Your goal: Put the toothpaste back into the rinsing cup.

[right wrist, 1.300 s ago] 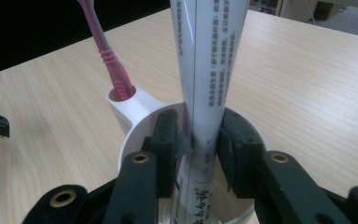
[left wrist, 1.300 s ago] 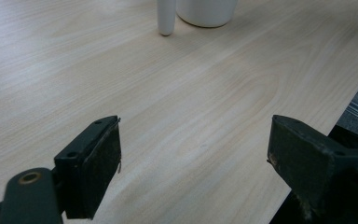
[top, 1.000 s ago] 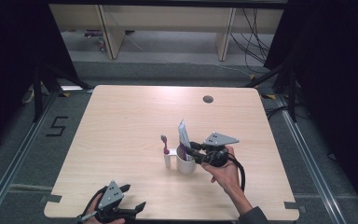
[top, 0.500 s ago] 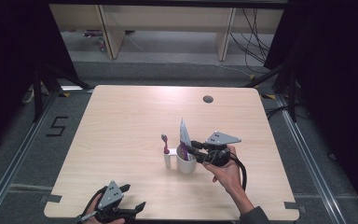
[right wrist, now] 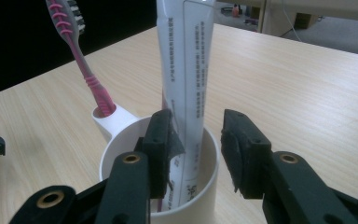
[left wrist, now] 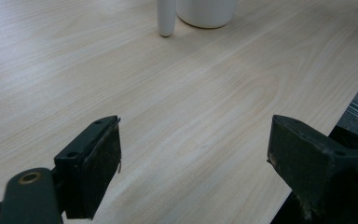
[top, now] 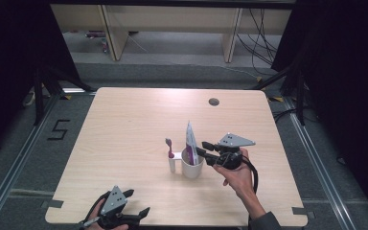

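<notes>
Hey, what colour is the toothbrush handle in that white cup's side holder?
Pink toothbrush handle with grey bands near the head, clearest in the right gripper view.

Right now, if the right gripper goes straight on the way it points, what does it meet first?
Probably the white-and-purple toothpaste tube standing in the white cup: it stands between the right gripper's jaws, which have just been opening.

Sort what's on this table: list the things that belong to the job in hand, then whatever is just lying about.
Job in hand:
toothpaste tube, standing in the cup between the right claw's jaws, which have just been opening
white cup

Lying about:
pink toothbrush, in the cup's side holder
left claw, open at the near table edge
</notes>
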Motion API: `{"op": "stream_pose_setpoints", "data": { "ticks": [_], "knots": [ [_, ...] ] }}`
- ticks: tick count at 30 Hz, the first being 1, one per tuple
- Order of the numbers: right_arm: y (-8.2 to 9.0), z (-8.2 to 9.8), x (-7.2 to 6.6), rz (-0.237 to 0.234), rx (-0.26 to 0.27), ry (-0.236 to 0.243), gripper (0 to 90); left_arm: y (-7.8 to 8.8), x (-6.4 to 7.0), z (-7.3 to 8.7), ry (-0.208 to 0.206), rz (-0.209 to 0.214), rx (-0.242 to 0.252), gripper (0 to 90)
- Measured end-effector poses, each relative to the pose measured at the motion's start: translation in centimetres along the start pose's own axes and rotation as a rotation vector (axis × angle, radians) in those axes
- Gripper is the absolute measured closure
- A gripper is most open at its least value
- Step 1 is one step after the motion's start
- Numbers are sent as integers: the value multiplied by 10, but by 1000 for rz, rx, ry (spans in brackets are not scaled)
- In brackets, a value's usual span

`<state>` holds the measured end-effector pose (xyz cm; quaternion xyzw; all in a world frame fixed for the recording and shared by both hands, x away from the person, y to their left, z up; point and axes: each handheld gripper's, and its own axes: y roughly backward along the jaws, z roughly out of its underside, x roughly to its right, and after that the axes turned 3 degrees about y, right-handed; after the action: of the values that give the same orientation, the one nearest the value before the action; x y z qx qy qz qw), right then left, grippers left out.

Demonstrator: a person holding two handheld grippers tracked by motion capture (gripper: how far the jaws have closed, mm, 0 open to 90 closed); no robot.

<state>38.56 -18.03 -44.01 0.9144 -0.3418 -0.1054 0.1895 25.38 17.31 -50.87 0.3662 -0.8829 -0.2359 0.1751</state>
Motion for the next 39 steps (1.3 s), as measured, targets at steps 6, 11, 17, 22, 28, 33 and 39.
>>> {"op": "stream_pose_setpoints", "data": {
  "ticks": [6, 11, 17, 22, 28, 33, 39],
  "knots": [
    [4, 1, 3, -4, 8, -27, 618, 0, 0, 0, -2, 4, -1, 168],
    [10, 2, 8, 4, 20, -17, 611, 0, 0, 0, 0, 3, 1, 168],
    [19, 4, 14, 26, 26, -30, 603, 0, 0, 0, 1, 4, 4, 168],
    [29, 6, 19, 43, 22, -48, 586, 0, 0, 0, 0, 2, 2, 168],
    [38, 12, 22, 53, 19, -88, 556, 0, 0, 0, 0, 0, -4, 168],
    [45, 17, 26, 77, 12, -98, 511, 0, 0, 0, -1, -1, 2, 168],
    [51, 23, 30, 100, 3, -95, 441, 0, 0, 0, 3, -2, -2, 166]
  ]
}}
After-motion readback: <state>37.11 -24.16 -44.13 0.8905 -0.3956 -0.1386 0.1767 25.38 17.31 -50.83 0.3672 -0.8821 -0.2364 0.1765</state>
